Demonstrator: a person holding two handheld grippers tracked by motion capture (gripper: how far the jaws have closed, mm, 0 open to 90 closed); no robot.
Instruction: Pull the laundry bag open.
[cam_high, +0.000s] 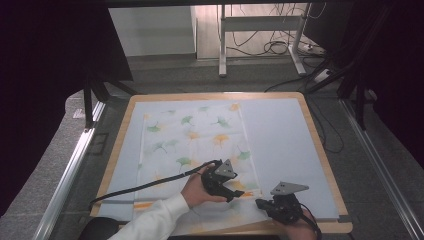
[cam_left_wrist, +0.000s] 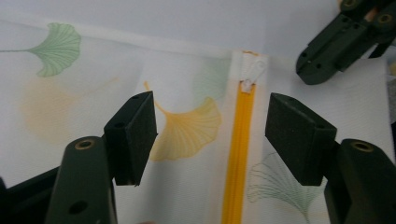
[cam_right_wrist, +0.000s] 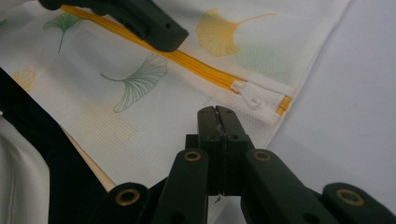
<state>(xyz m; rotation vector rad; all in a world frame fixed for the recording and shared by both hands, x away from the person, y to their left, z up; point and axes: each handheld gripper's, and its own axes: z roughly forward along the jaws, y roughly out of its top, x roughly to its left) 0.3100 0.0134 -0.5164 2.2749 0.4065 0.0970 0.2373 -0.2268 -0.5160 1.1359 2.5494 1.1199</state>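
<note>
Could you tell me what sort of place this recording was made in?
Probably a lab or workshop recording station: a wooden table under a pale blue mat, dark curtains at the sides, and loose cables on the floor by a metal desk frame.

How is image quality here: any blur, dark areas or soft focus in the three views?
High view: soft and low in detail, black at both sides, table evenly lit. Left gripper view: zipper fairly sharp, near fingers slightly soft. Right gripper view: shut fingers sharp, cloth behind mildly blurred; no glare.
</note>
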